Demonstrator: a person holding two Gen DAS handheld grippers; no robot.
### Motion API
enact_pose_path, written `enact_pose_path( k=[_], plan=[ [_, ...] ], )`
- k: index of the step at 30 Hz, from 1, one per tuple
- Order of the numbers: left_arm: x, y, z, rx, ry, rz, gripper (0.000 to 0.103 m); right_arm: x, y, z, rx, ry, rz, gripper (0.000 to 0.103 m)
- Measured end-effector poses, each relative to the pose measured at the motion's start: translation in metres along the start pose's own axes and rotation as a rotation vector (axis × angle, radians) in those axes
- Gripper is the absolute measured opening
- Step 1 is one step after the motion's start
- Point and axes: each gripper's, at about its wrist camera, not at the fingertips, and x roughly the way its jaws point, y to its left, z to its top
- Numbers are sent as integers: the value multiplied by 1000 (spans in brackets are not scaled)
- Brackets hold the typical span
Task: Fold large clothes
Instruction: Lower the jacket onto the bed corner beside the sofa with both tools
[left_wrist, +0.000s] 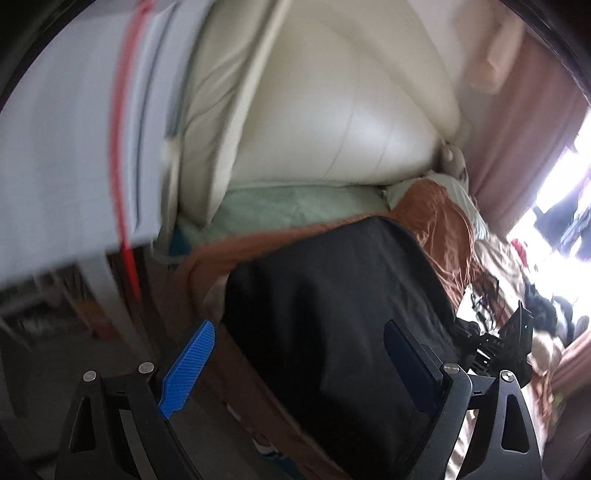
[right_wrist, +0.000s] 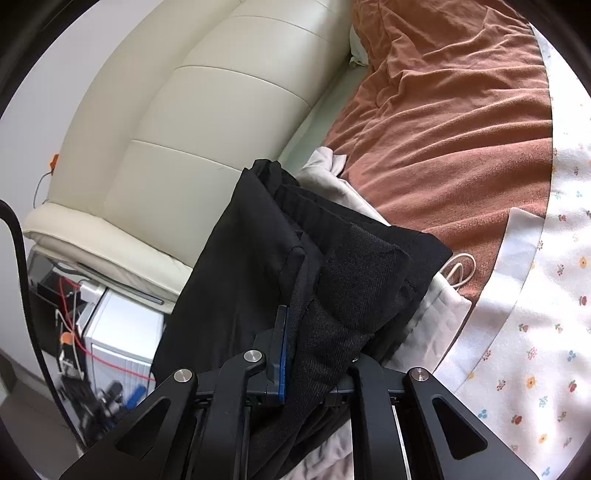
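A black garment (right_wrist: 332, 258) lies bunched on the bed, over a light grey cloth (right_wrist: 436, 317). My right gripper (right_wrist: 310, 354) is shut on a fold of the black garment, cloth pinched between its blue pads (right_wrist: 282, 354). In the left wrist view the same black garment (left_wrist: 332, 314) hangs over the bed edge on a rust-brown blanket (left_wrist: 436, 221). My left gripper (left_wrist: 299, 354) is open, its blue fingers (left_wrist: 188, 369) spread wide either side of the black cloth, not touching it. The view is blurred.
A cream padded headboard (right_wrist: 177, 129) stands behind the bed. A rust-brown blanket (right_wrist: 461, 129) and a floral sheet (right_wrist: 535, 350) cover the mattress. A white cable (right_wrist: 458, 273) lies by the garment. A white cabinet with wires (right_wrist: 118, 339) sits beside the bed. Pink curtains (left_wrist: 517, 129) hang by the bright window.
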Motion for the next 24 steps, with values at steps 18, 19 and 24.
enact_pose_path(
  k=[18,19,24],
  plan=[
    [63,-3,-23,-114,73,-59,53,-5,8,5,-33,-50,-41,9],
    [64,-5,-20,-114,72,-64,52,-6,6,5,-25,-56,-37,9],
    [71,-8,-17,-75,87,-39,52,-4,-4,2,22,-42,-53,9]
  ],
)
